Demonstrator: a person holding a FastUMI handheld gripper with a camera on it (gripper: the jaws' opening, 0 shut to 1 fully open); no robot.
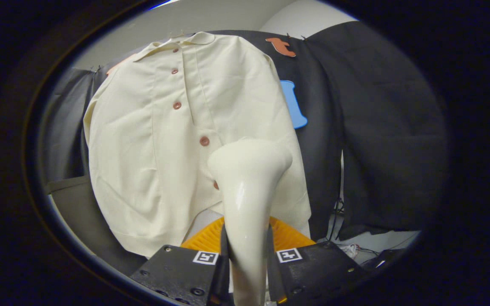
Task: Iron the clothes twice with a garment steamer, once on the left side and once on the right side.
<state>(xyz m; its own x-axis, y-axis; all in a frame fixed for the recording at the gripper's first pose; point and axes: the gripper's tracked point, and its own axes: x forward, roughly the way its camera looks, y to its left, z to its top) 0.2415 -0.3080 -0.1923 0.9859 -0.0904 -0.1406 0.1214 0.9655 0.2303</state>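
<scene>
One cream shirt [155, 140] hangs flat against the booth's black cloth wall [377, 127], collar at the top and hem at the bottom. It is the largest thing ahead of you and the landmark for everything else. Four reddish buttons [204, 141] run down its front placket, with a fifth partly hidden behind the steamer head. One garment steamer [247, 187], cream and glossy, stands upright in front of the shirt's lower right side; its wide head is at or very near the fabric just right of the placket, though you cannot tell if it touches. Your gripper [247, 259] sits below the shirt's hem, its two fingers closed narrowly on the steamer's handle, one pressing each side. One orange ribbed object [211, 238] lies under the hem, behind the fingers.
</scene>
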